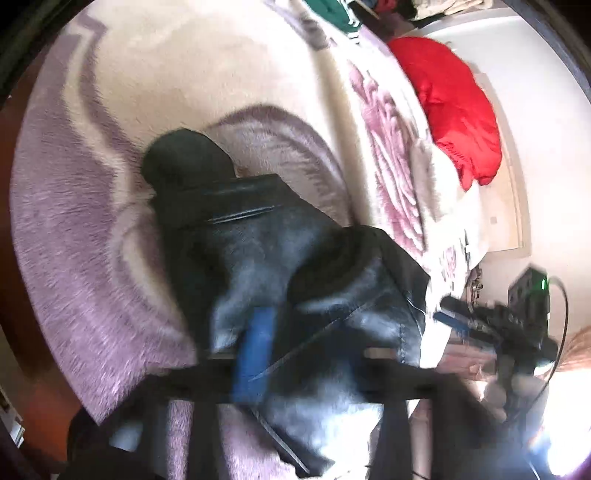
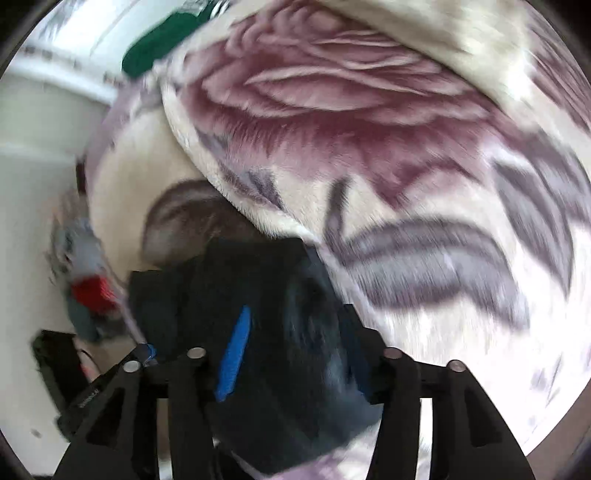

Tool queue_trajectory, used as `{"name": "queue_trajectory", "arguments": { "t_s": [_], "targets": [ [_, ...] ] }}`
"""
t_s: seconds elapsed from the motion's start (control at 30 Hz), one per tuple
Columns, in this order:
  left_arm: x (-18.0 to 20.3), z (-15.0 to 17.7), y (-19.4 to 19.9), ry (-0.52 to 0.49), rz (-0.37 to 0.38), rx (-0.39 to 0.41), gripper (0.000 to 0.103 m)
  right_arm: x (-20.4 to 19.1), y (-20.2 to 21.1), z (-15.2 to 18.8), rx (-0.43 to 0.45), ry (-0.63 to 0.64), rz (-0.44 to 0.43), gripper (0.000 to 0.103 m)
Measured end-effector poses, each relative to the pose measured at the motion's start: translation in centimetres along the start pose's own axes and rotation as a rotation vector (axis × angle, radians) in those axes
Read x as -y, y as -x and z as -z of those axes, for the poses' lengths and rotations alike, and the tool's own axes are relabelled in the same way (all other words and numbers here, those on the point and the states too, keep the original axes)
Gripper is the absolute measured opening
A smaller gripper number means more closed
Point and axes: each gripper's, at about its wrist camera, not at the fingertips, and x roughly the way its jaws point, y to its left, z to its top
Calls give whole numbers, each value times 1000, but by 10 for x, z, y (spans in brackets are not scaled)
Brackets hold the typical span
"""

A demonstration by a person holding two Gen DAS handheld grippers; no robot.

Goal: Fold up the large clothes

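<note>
A dark blue-black denim garment (image 1: 280,266) lies on a plush cream and purple floral blanket (image 1: 184,92). My left gripper (image 1: 295,354) is shut on the garment's near edge; one blue finger pad (image 1: 255,354) shows against the cloth, the other finger is hidden under it. In the right wrist view the same dark garment (image 2: 266,295) fills the space between the fingers. My right gripper (image 2: 291,354) is shut on it, with one blue pad (image 2: 234,354) visible. The right gripper also shows in the left wrist view (image 1: 480,325), at the garment's right edge.
A red garment (image 1: 450,107) lies at the blanket's far right edge, and a green one (image 1: 332,11) at the far end. The green one also shows in the right wrist view (image 2: 162,40). White floor and wall lie beyond the bed's edge (image 1: 546,147).
</note>
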Motion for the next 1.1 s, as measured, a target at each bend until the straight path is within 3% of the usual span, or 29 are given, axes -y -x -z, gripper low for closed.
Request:
{"name": "queue_trajectory", "arguments": {
  "t_s": [0.1,0.2,0.27,0.33,0.43,0.5,0.67,0.8,0.9,1.0,1.1],
  "targets": [
    [-14,16,8,33,0,2,73,21,12,50,-50,-108,-48,54],
    [-19,33,-11,103,0,-42,73,39,-23,112,-214,-239,-155,55],
    [-25,42,-21,140,7,-58,73,47,-52,146,-262,-326,-210,56],
    [-30,50,-27,154,5,-70,73,51,-77,165,-222,-364,-243,57],
    [-40,57,-33,182,14,-87,73,60,-108,176,-190,-380,-200,62],
    [-45,56,-36,199,37,-93,73,69,-107,182,-198,-428,-271,62],
    [-49,43,-49,215,111,-66,73,99,-58,188,-102,-430,-361,85],
    [-54,18,-56,252,159,10,73,135,-57,185,-78,-489,-467,85],
    [-58,1,-67,285,198,-1,73,147,-73,191,-78,-549,-527,85],
    [-50,-8,-73,248,197,-28,73,150,-76,213,-23,-634,-623,85],
    [-40,-10,-74,165,177,-61,73,148,-84,241,23,-698,-703,92]
  ]
}}
